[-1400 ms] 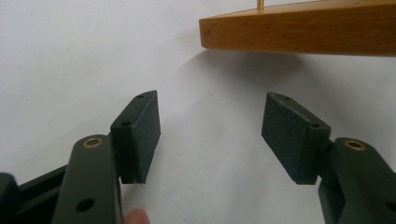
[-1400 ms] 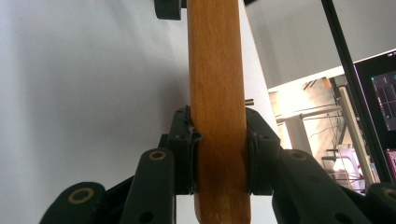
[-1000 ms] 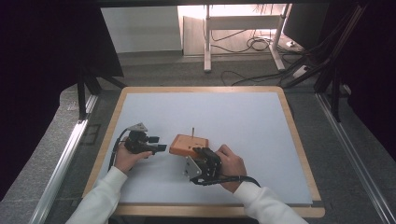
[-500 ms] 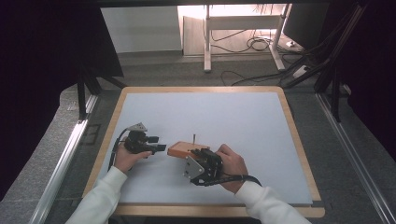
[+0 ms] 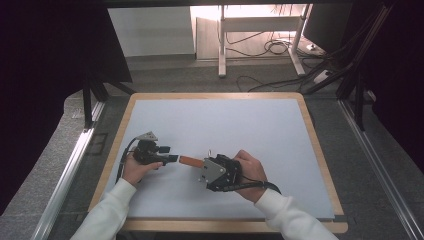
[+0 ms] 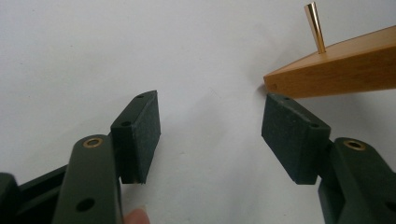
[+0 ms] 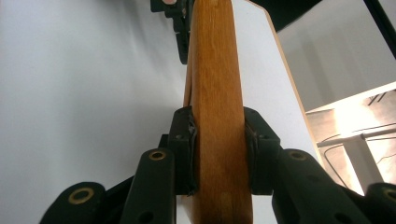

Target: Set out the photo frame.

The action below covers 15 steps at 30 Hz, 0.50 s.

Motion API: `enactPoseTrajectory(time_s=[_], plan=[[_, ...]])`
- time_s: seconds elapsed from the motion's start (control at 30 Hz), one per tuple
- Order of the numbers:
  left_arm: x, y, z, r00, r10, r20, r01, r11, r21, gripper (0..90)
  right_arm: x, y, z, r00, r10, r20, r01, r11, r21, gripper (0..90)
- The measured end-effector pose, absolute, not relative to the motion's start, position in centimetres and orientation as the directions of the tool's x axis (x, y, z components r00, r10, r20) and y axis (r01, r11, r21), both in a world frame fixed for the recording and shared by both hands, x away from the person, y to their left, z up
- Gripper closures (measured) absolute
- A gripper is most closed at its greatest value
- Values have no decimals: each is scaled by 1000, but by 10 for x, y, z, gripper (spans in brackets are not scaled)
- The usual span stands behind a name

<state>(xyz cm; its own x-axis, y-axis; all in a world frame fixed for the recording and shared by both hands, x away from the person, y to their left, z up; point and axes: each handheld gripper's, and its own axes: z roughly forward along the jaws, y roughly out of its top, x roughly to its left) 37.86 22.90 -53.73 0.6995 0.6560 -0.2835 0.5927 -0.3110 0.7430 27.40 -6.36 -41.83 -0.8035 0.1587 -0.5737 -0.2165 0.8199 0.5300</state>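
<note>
My right gripper point(image 5: 201, 164) is shut on a flat orange-brown wooden block point(image 5: 190, 161), holding it off the white table surface point(image 5: 240, 125) and turned on edge. In the right gripper view both pads clamp the block point(image 7: 217, 88) across its thickness, my right gripper point(image 7: 217, 144) at its near end. A thin brass pin point(image 6: 315, 25) stands out of the block's face point(image 6: 336, 70). My left gripper point(image 5: 172, 158) is open, pointing at the block's free end. In its own view my left gripper point(image 6: 210, 126) gapes wide, its right pad just below the block's corner.
The white surface sits in a wooden frame point(image 5: 320, 150) with a metal rail point(image 5: 70, 165) along the left side. Beyond the far edge are desk legs point(image 5: 221, 40) and floor cables point(image 5: 270, 47). White table stretches to the right and far side of both hands.
The block, held flat with its pin up a second ago, has been rolled onto its edge by the right gripper and moved left toward the open left gripper, which has hardly moved.
</note>
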Motion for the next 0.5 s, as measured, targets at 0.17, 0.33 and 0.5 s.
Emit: enactPoseTrajectory(time_s=[0.17,0.33,0.5], plan=[[379,229,-538,702,654,-280,591,-318,741,368,281,-63,-416,-814,171,-555,-202,813,546,695],[379,228,-538,702,653,-283,592,-316,741,367,290,-64,-413,-827,195,-528,-177,801,572,693],[379,228,-538,703,653,-282,592,-316,741,367,302,-66,-408,-838,216,-502,-151,790,594,689]])
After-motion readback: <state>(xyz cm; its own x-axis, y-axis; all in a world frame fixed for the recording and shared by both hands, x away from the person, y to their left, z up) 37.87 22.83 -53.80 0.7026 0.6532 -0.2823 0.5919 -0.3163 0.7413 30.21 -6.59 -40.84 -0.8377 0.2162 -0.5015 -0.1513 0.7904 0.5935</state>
